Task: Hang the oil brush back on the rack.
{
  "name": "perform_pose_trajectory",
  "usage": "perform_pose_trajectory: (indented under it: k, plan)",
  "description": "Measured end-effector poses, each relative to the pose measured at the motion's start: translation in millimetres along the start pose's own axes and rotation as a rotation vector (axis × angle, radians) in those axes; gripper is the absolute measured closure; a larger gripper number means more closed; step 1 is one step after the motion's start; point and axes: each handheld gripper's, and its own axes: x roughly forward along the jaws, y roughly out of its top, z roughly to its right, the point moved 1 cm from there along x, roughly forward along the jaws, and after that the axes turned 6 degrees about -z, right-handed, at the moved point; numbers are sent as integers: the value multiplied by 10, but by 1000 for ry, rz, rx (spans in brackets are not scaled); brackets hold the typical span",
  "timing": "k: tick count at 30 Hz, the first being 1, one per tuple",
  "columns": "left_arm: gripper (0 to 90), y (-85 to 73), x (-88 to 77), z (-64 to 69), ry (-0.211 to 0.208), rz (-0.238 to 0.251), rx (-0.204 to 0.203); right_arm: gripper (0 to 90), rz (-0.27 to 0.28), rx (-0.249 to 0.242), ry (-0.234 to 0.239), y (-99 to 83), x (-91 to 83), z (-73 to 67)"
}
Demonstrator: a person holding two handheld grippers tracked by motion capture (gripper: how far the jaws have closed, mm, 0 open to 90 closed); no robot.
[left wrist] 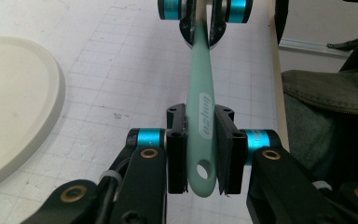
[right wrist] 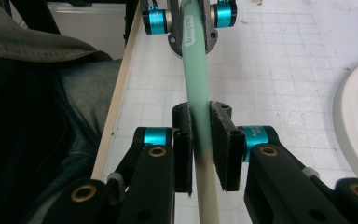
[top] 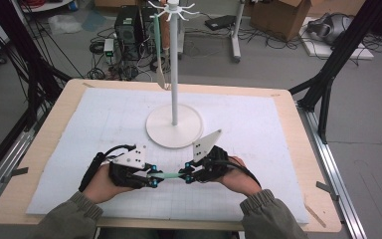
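**Utensil lifted, hanging not yet done**

Picked up and carried low over the surface (top: 79, 149): a mint-handled utensil (top: 169, 176), lying roughly level between both hand-held grippers, near the person's edge and just in front of the round base of the stand (top: 174, 74).

Left hand-held gripper (top: 154, 180): closed nearly all the way, pads clamped on the handle's end, right beside the hanging hole (left wrist: 202, 171).

Right hand-held gripper (top: 186, 177): also narrowed around the utensil, farther along, where mint gives way to cream (right wrist: 200, 156). Looks like a firm grip, though blur at the pads makes full contact on both sides hard to confirm.

Already done, judging by the scene: 1 similar green utensil (top: 158, 50) hanging from the hooks (top: 171, 9) at the top of the stand.

Left to do, most likely: releasing 1 of the 2 grips, raising the utensil well up to the hooks, threading the hole over a free hook, then letting go. Roughly at the midpoint for this piece, with pickup finished and all of the lifting and hooking ahead.
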Motion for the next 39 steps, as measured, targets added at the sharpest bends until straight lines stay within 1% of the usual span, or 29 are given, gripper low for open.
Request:
perform_pose_trajectory:
  k: [3, 6, 8, 9, 10, 13, 15, 17, 18, 19, 23, 25, 29, 30, 32, 33, 34, 35, 36, 37, 38, 39]
  plan:
    - [769, -4, 15, 1, -5, -11, -1, 799, -6, -8, -6, 2, 1, -7]
    - [772, -12, 42, 0, -14, -28, 1, 801, -26, -16, -8, 3, 19, -20]
    - [775, -19, 58, 3, -15, -30, 2, 802, -36, -27, -12, 5, 31, -24]
    - [777, -20, 58, -1, -16, -40, 6, 803, -42, -27, -15, 6, 30, -33]
    - [779, -22, 63, -2, -18, -42, 6, 804, -41, -39, -20, 9, 32, -29]
    - [784, -24, 75, -3, -25, -53, 4, 808, -48, -47, -29, 11, 38, -35]
    - [790, -30, 92, -13, -32, -63, 3, 812, -52, -48, -25, 12, 40, -39]
    - [808, -38, 114, -7, -38, -79, 12, 822, -56, -45, -25, 15, 44, -48]
    - [825, -42, 124, -4, -38, -84, 19, 829, -59, -51, -19, 18, 43, -49]
    - [830, -43, 128, 1, -42, -84, 18, 830, -62, -53, -20, 21, 42, -54]
    - [834, -36, 135, 17, -45, -97, 32, 829, -118, -74, -21, 44, 83, -81]
    - [835, -36, 130, 21, -45, -88, 29, 829, -130, -76, -19, 50, 94, -88]
    - [835, -36, 113, 19, -54, -78, 27, 836, -125, -70, -10, 50, 95, -86]
    - [835, -32, 112, 23, -52, -82, 29, 841, -128, -73, -9, 51, 94, -85]
    - [834, -30, 112, 30, -45, -72, 32, 846, -130, -77, -6, 52, 89, -83]
    - [833, -30, 106, 25, -42, -59, 25, 848, -126, -78, -8, 54, 80, -79]
    - [831, -30, 91, 15, -47, -44, 18, 849, -117, -76, -18, 54, 69, -77]
    - [828, -28, 69, 0, -60, -30, 12, 850, -111, -75, -19, 54, 53, -73]
    - [822, -24, 51, -5, -57, -11, -2, 850, -99, -71, -14, 54, 42, -73]
    - [784, -18, 29, -13, -41, 4, -17, 850, -94, -70, -22, 56, 29, -76]
    - [729, -20, 7, -24, -45, 27, -32, 850, -96, -75, -28, 56, 17, -78]
    - [731, -24, -17, -35, -45, 43, -39, 850, -96, -68, -34, 52, 12, -79]
